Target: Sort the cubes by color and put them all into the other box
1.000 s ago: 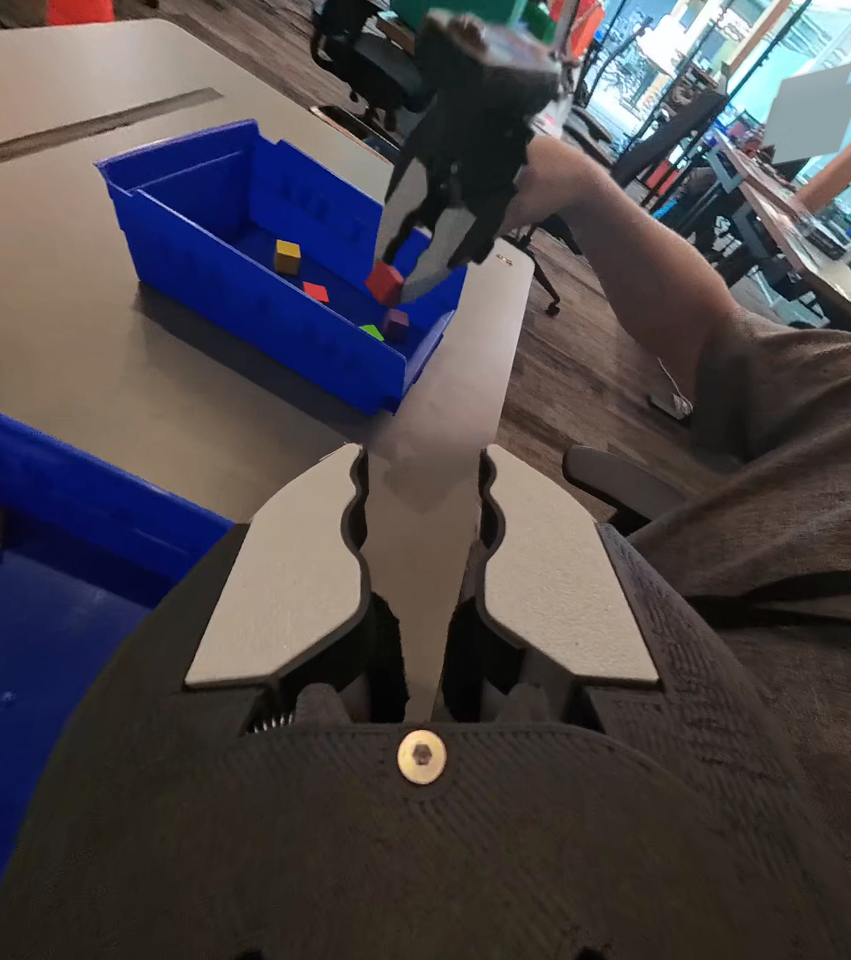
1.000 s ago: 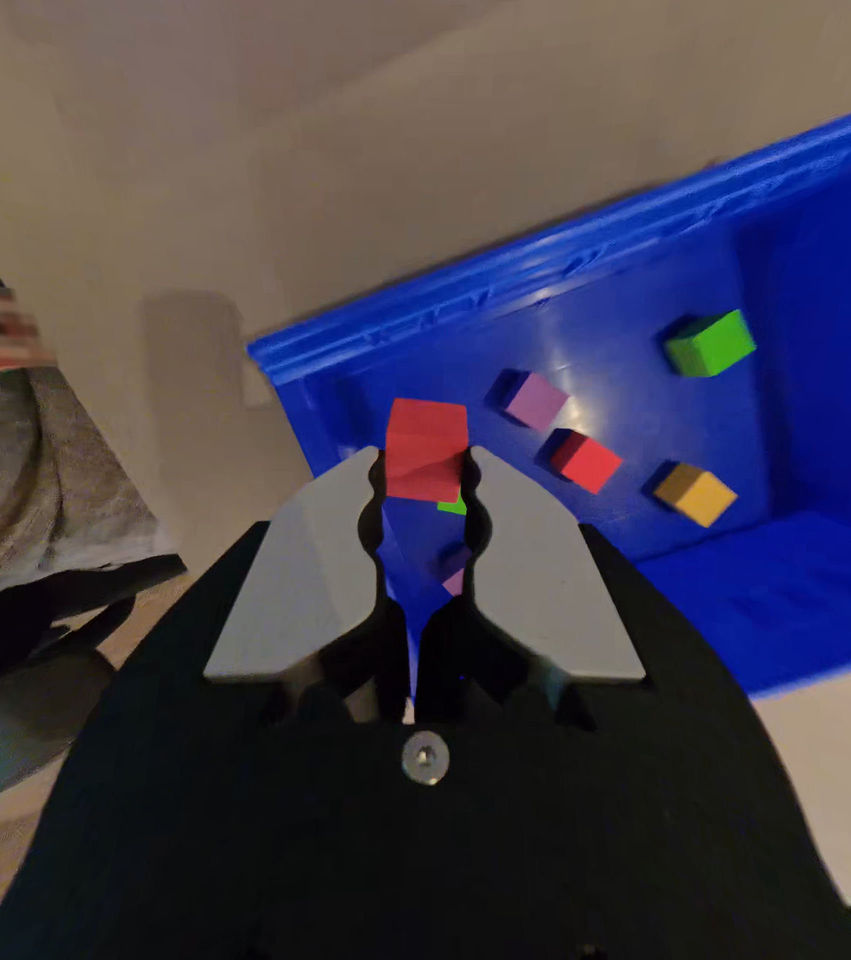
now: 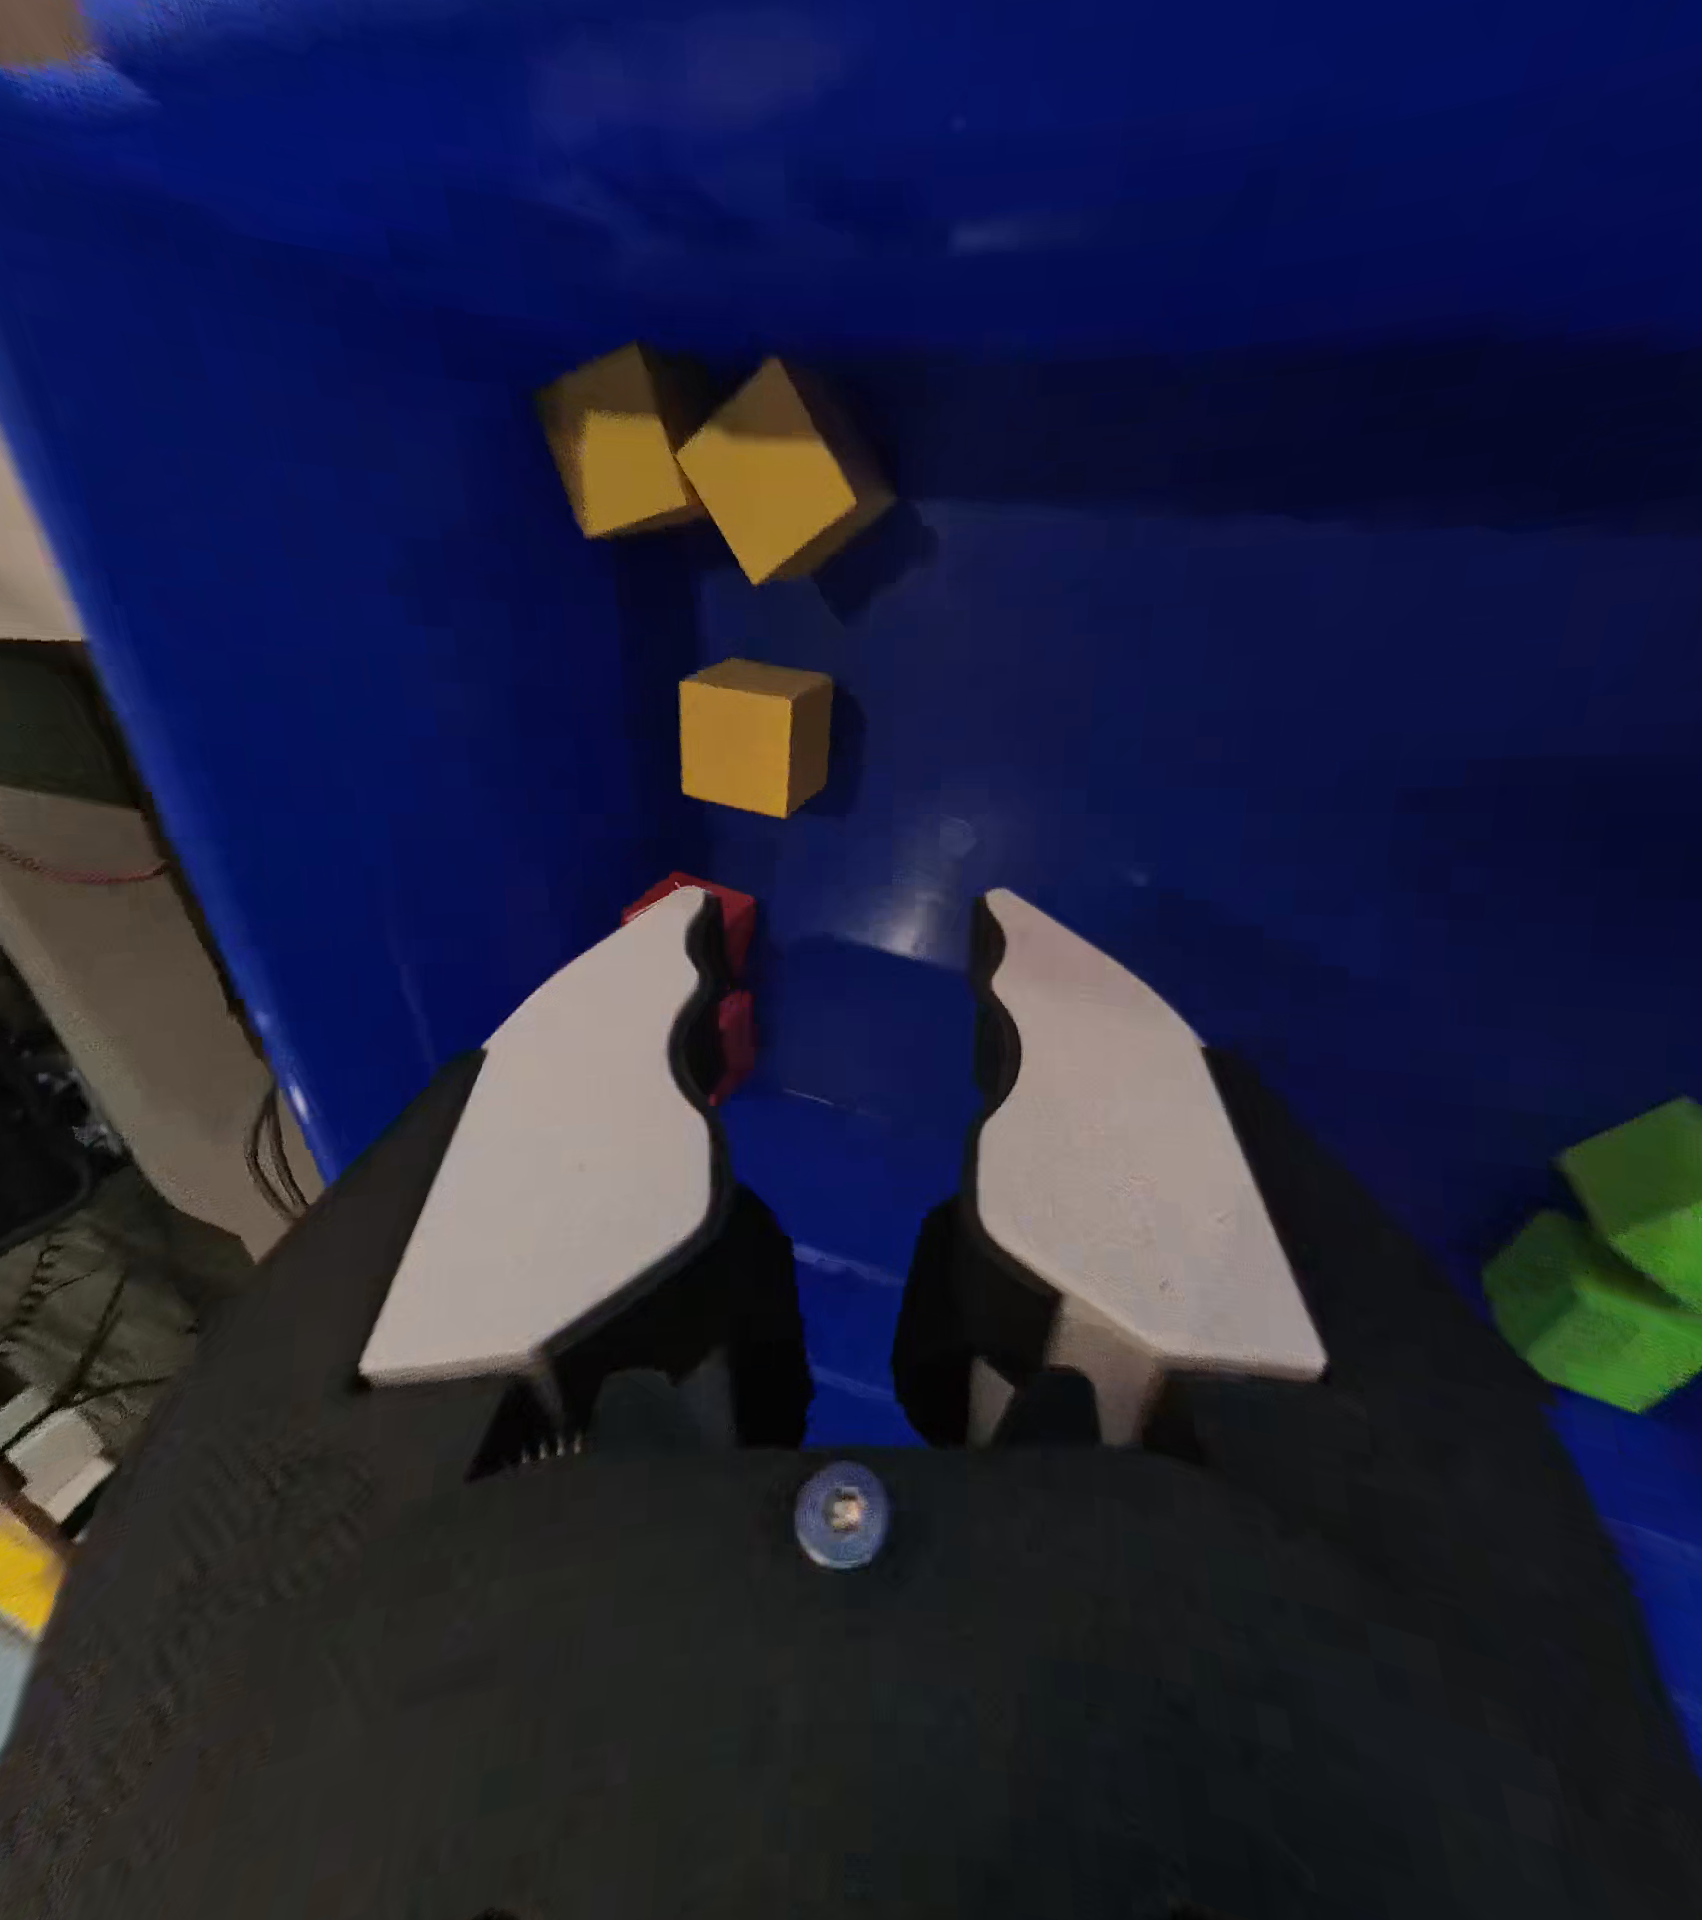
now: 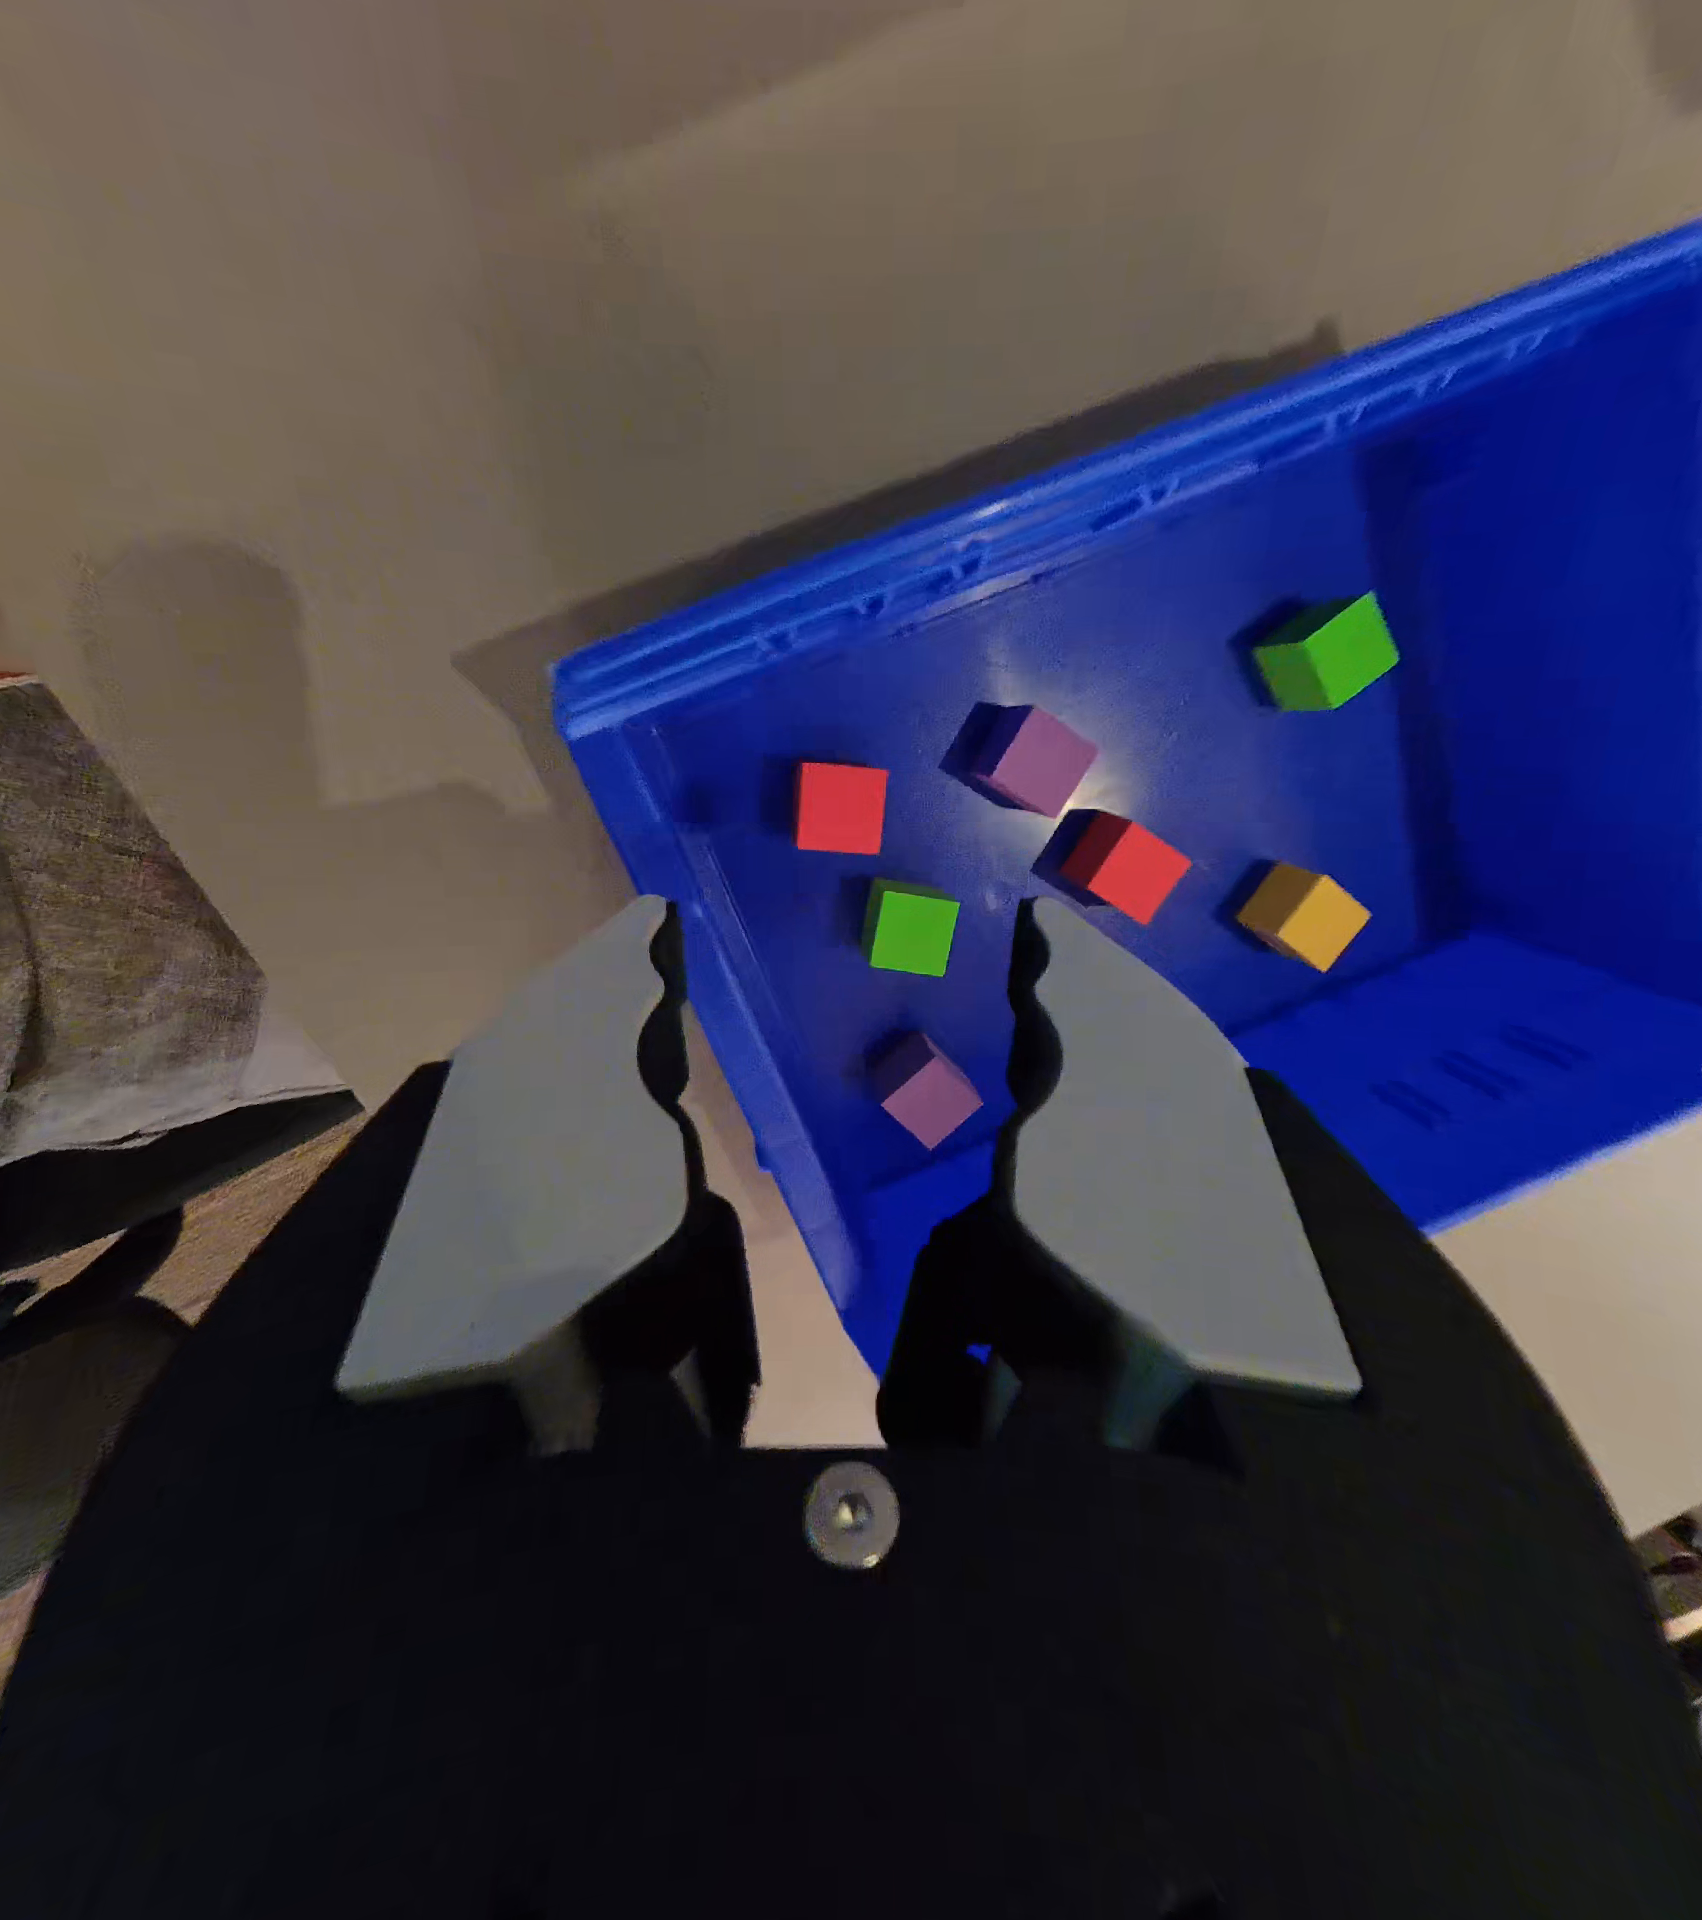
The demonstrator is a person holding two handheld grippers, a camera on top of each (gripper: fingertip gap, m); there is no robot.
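Observation:
My left gripper (image 3: 842, 914) is open and empty inside a blue bin (image 3: 1242, 675). A dark red cube (image 3: 735, 966) lies on the bin floor just beside its left finger, partly hidden by it. Three yellow cubes lie ahead, the nearest (image 3: 751, 736) just beyond the tips, two more (image 3: 712, 462) against the far wall. Two green cubes (image 3: 1647, 1247) lie to the right. My right gripper (image 4: 842, 914) is open and empty above the corner of a second blue bin (image 4: 1034, 540). Below it lie a red cube (image 4: 839, 807), a green cube (image 4: 911, 928) and a purple cube (image 4: 925, 1088).
The second bin also holds a purple cube (image 4: 1029, 758), a red cube (image 4: 1122, 864), an orange cube (image 4: 1304, 914) and a green cube (image 4: 1330, 652). It sits on a beige table (image 4: 411, 312). A person's grey shirt (image 4: 26, 914) shows left. Cables and floor clutter (image 3: 26, 1195) lie left of the first bin.
My right gripper has opened and the red cube it held now lies in the bin; the gripper has risen. My left gripper has swung down into the near bin and opened wider.

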